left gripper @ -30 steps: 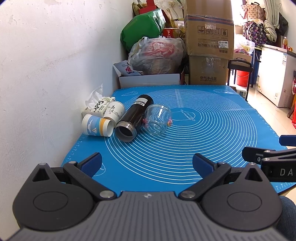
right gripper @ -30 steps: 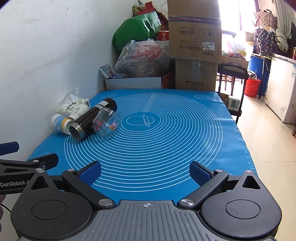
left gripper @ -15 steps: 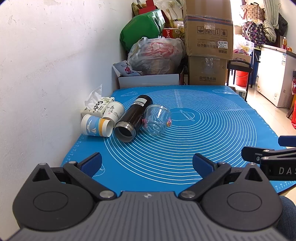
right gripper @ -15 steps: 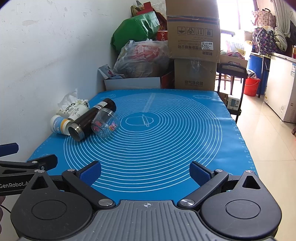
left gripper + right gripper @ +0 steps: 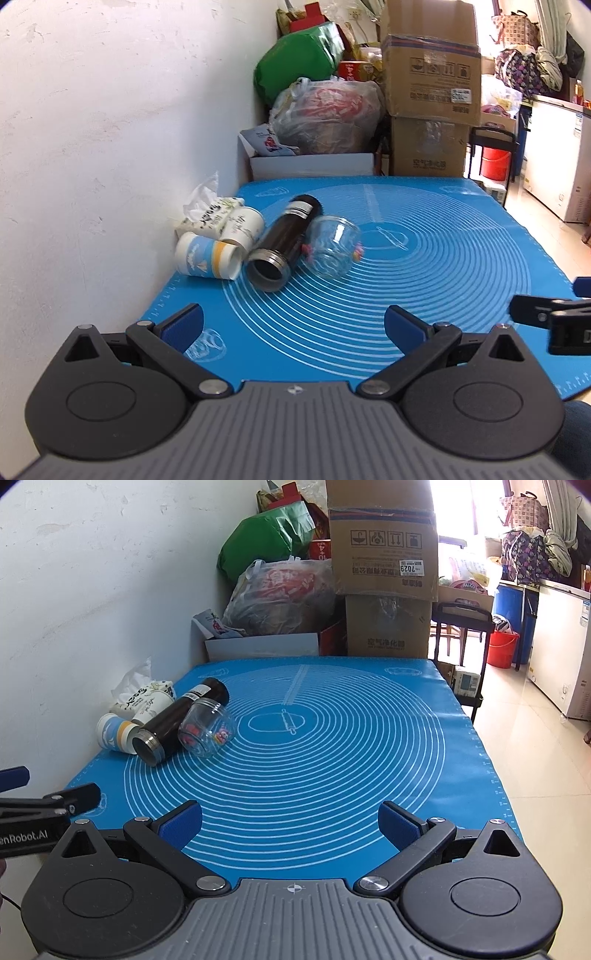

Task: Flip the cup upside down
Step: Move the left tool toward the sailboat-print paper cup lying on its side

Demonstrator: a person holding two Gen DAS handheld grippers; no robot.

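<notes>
Several cups lie on their sides at the left of the blue mat (image 5: 424,280): a clear glass cup (image 5: 332,247) (image 5: 207,733), a dark steel flask (image 5: 282,243) (image 5: 173,727), a blue-and-white paper cup (image 5: 207,256) (image 5: 114,734) and a white paper cup (image 5: 242,229). My left gripper (image 5: 293,326) is open and empty, near the mat's front edge, well short of the cups. My right gripper (image 5: 290,821) is open and empty, to the right of the left one.
A tissue pack (image 5: 207,214) lies against the white wall (image 5: 110,147) behind the cups. Cardboard boxes (image 5: 384,572), plastic bags (image 5: 325,110) and a white box (image 5: 310,164) stand beyond the mat's far edge. The mat's right edge drops to a tiled floor (image 5: 535,738).
Both grippers have crept slightly forward; the cups have not moved.
</notes>
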